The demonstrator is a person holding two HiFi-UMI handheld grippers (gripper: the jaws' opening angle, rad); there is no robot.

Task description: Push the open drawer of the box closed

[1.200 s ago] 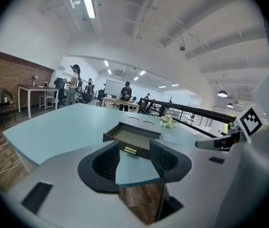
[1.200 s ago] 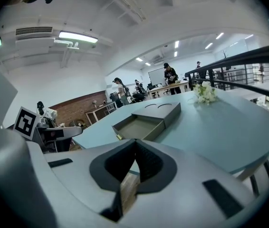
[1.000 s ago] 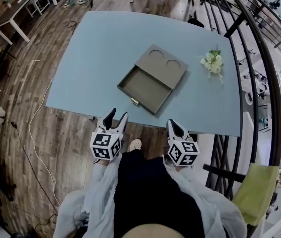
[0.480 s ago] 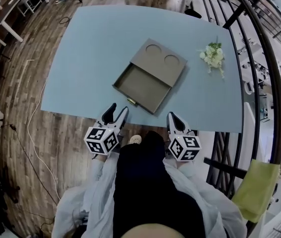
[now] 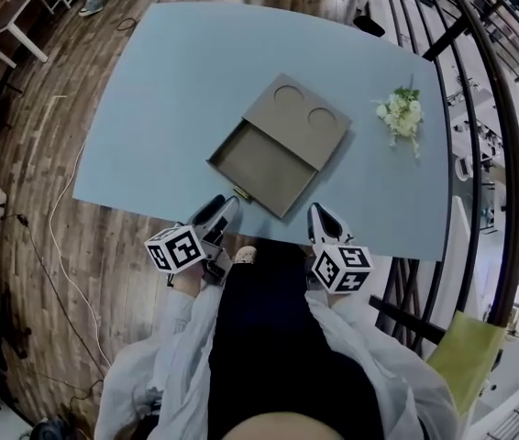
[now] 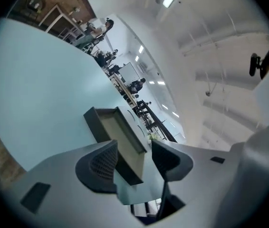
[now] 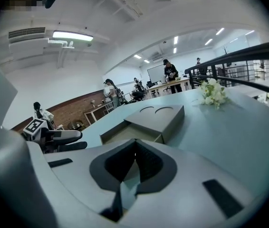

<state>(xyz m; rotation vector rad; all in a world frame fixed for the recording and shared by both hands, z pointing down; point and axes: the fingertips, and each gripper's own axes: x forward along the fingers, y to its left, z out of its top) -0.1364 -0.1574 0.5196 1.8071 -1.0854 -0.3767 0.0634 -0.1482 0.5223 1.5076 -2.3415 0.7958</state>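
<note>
A flat grey-brown box (image 5: 298,117) with two round recesses lies on the light blue table (image 5: 168,90). Its drawer (image 5: 264,166) is pulled out toward me, with a small brass handle (image 5: 241,193) on its front. My left gripper (image 5: 219,213) hovers at the table's near edge just left of the handle, rolled on its side. In the left gripper view the left gripper (image 6: 134,151) is open, with the drawer (image 6: 120,134) showing beyond the gap, untouched. My right gripper (image 5: 320,218) hangs at the near edge right of the drawer. The right gripper (image 7: 134,144) is shut on nothing, facing the box (image 7: 158,115).
A small bunch of white flowers (image 5: 400,115) lies on the table right of the box. A dark metal railing (image 5: 480,154) curves along the right side, with a yellow-green chair (image 5: 469,356) below it. Wooden floor (image 5: 30,200) and cables lie to the left.
My left gripper has rolled onto its side and moved a little forward toward the drawer front. The right gripper has hardly moved. The drawer stays open.
</note>
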